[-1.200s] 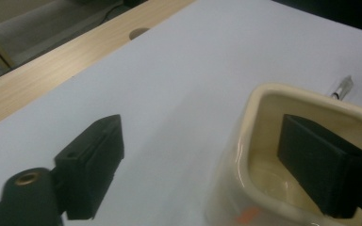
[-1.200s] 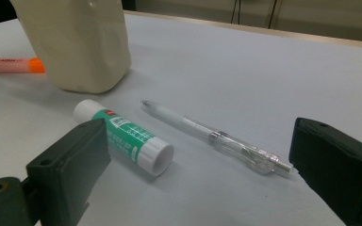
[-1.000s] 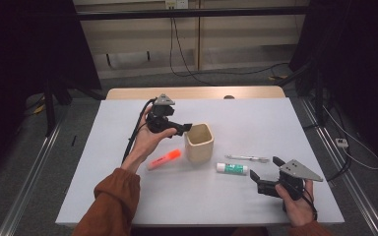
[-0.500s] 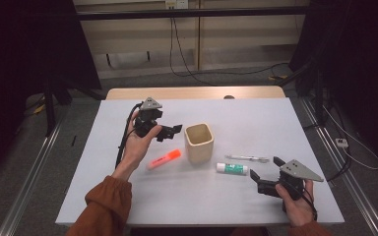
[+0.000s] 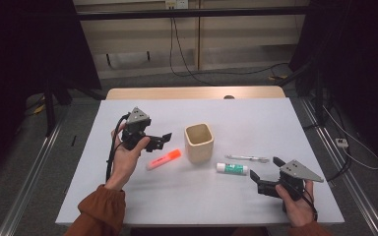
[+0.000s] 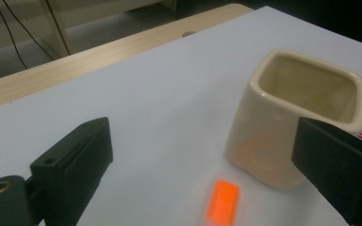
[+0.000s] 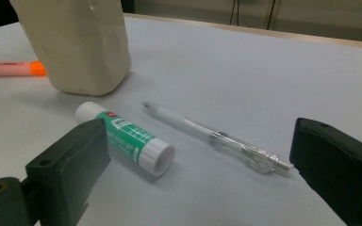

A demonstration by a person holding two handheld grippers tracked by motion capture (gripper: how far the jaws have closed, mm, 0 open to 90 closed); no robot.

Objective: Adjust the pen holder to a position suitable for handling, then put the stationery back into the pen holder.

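Observation:
A cream square cup (image 5: 198,142) stands upright mid-table. An orange highlighter (image 5: 163,159) lies just left of it. A green-and-white glue stick (image 5: 232,168) and a clear pen (image 5: 248,158) lie to its right. My left gripper (image 5: 161,140) hovers open left of the cup, above the highlighter, nothing between its jaws. In the left gripper view the cup (image 6: 287,117) and highlighter (image 6: 222,200) sit ahead of the open left gripper (image 6: 202,141). My right gripper (image 5: 266,168) is open low at the front right. Its own view shows the glue stick (image 7: 125,136) and pen (image 7: 212,136) just ahead of the right gripper (image 7: 200,141).
The white table (image 5: 256,123) has a wooden strip (image 5: 192,93) along its far edge. Dark floor, rails and cables surround it. In the right gripper view the cup (image 7: 75,42) and the highlighter (image 7: 14,68) lie beyond the glue stick.
My left gripper has drawn back from the cup, moving left and toward the person, still open. The right gripper and the objects have not moved.

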